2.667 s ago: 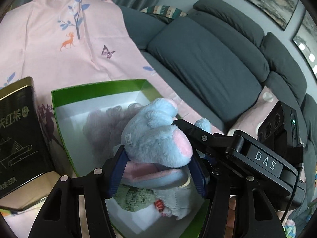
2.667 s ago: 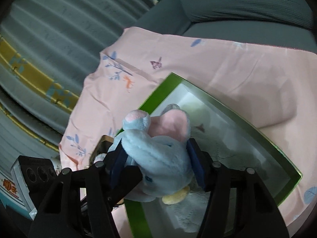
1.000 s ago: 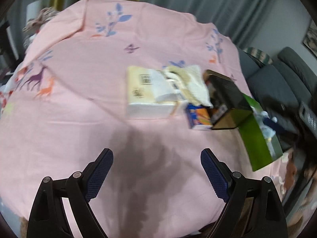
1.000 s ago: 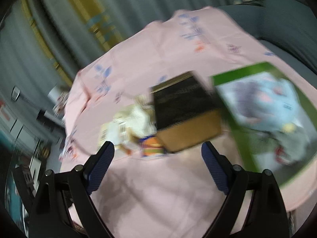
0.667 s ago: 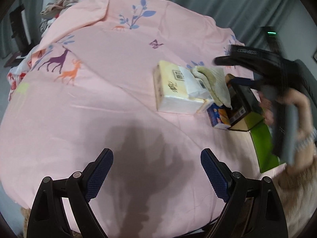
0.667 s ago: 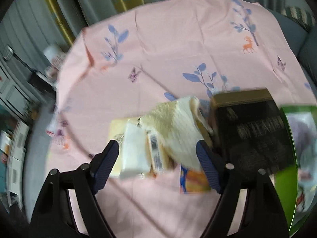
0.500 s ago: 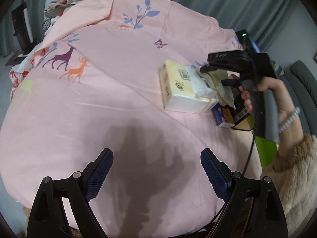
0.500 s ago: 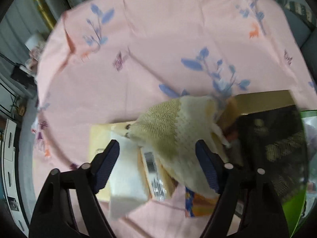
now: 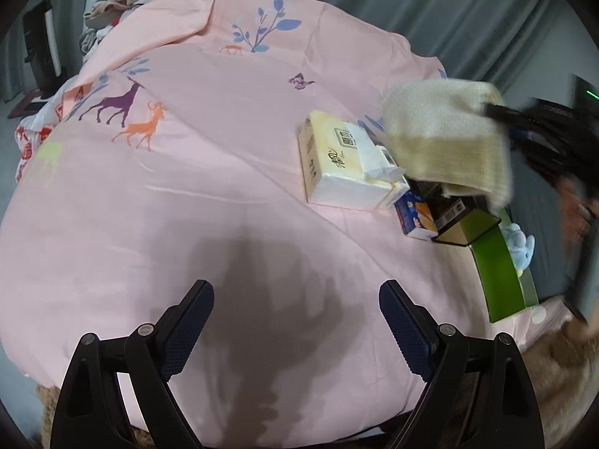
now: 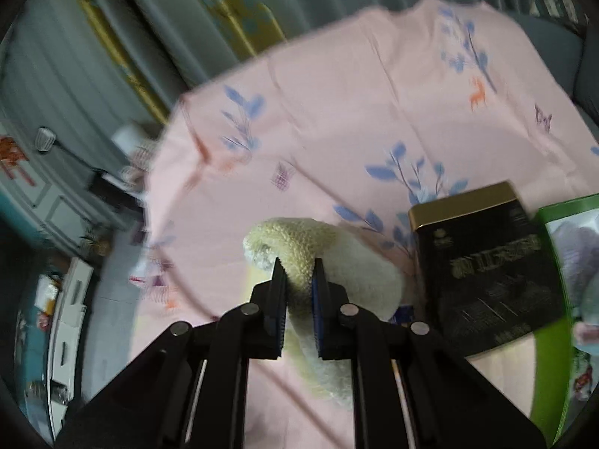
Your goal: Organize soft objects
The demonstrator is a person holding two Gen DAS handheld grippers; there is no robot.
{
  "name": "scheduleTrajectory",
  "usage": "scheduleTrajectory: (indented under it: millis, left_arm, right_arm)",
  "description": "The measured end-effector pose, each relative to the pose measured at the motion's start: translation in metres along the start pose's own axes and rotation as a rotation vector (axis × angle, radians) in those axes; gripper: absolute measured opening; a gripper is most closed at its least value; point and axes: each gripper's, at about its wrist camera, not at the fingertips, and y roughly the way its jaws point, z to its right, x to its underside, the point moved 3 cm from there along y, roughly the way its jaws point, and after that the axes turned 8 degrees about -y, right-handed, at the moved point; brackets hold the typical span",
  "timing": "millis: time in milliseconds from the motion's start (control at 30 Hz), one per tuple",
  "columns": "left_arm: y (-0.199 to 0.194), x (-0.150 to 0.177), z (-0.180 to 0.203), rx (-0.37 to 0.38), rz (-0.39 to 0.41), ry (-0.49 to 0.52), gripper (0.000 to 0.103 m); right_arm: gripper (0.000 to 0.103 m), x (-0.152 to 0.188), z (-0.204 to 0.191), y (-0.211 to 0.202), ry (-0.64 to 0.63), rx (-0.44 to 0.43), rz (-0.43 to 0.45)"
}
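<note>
From the left wrist view, the left gripper has its fingers wide apart with nothing between them, hanging over a bare part of the round table with a pink printed cloth. Far off to the right, the soft cream knitted cloth hangs in the air above the white and yellow tissue pack and the black and gold tin. The green open box, with a blue plush toy peeking out, lies just past the tin. From the right wrist view, the right gripper has just closed its fingers, and they are now squeezed tight on a fold of the cream cloth. The rest of the cloth droops down below them. The green box lies to the right, past the tin. The right hand is much nearer the box, so I think it should carry the cloth that way.
</note>
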Motion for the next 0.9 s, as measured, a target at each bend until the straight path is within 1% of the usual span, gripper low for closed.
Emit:
scheduleTrajectory:
  millis: [67, 133, 167, 233, 267, 333, 400, 467, 500, 567, 600, 667, 733, 800, 833, 900]
  left_arm:
    - [0.0, 0.001, -0.001, 0.006, -0.002, -0.008, 0.09]
    - [0.0, 0.003, -0.003, 0.008, -0.007, -0.013, 0.09]
    - [0.0, 0.003, -0.005, 0.006, -0.008, -0.017, 0.09]
    - [-0.001, 0.004, -0.01, -0.001, -0.009, -0.031, 0.09]
    - [-0.002, 0.005, -0.013, -0.004, -0.01, -0.042, 0.09]
    - [-0.004, 0.006, -0.019, -0.008, -0.012, -0.066, 0.09]
    - [-0.007, 0.007, -0.025, -0.009, -0.009, -0.075, 0.09]
    - [-0.007, 0.009, -0.029, -0.025, -0.011, -0.081, 0.09]
    - [-0.007, 0.011, -0.032, -0.04, -0.016, -0.086, 0.09]
    - [-0.006, 0.016, -0.035, -0.047, -0.027, -0.089, 0.09]
    - [-0.006, 0.017, -0.035, -0.044, -0.032, -0.091, 0.09]
    - [-0.005, 0.02, -0.035, -0.035, -0.039, -0.09, 0.09]
    - [-0.003, 0.022, -0.031, -0.017, -0.054, -0.091, 0.09]
    - [0.001, 0.024, -0.022, 0.033, -0.079, -0.079, 0.09]
    - [0.006, 0.027, -0.015, 0.065, -0.104, -0.077, 0.09]
    - [0.016, 0.031, -0.005, 0.107, -0.146, -0.087, 0.09]
  right_arm:
    - [0.011, 0.012, -0.01, -0.029, -0.035, -0.019, 0.03]
    - [0.012, 0.03, -0.021, -0.047, -0.083, -0.029, 0.024]
    - [0.012, 0.041, -0.027, -0.05, -0.103, -0.039, 0.016]
    - [0.012, 0.069, -0.041, -0.045, -0.141, -0.06, -0.033]
    - [0.013, 0.081, -0.045, -0.039, -0.148, -0.072, -0.056]
    - [0.014, 0.11, -0.058, -0.015, -0.165, -0.104, -0.141]
    - [0.015, 0.139, -0.068, 0.02, -0.158, -0.171, -0.244]
    - [0.017, 0.164, -0.076, 0.056, -0.128, -0.243, -0.36]
    - [0.019, 0.171, -0.077, 0.068, -0.106, -0.26, -0.387]
    - [0.034, 0.177, -0.076, 0.084, -0.08, -0.239, -0.409]
    - [0.044, 0.177, -0.074, 0.085, -0.072, -0.227, -0.404]
    - [0.051, 0.17, -0.071, 0.076, -0.048, -0.248, -0.38]
    - [0.068, 0.157, -0.066, 0.059, -0.017, -0.255, -0.32]
    - [0.075, 0.143, -0.063, 0.038, -0.007, -0.267, -0.251]
    - [0.082, 0.135, -0.061, 0.03, -0.012, -0.264, -0.214]
    - [0.09, 0.123, -0.057, 0.022, -0.041, -0.231, -0.157]
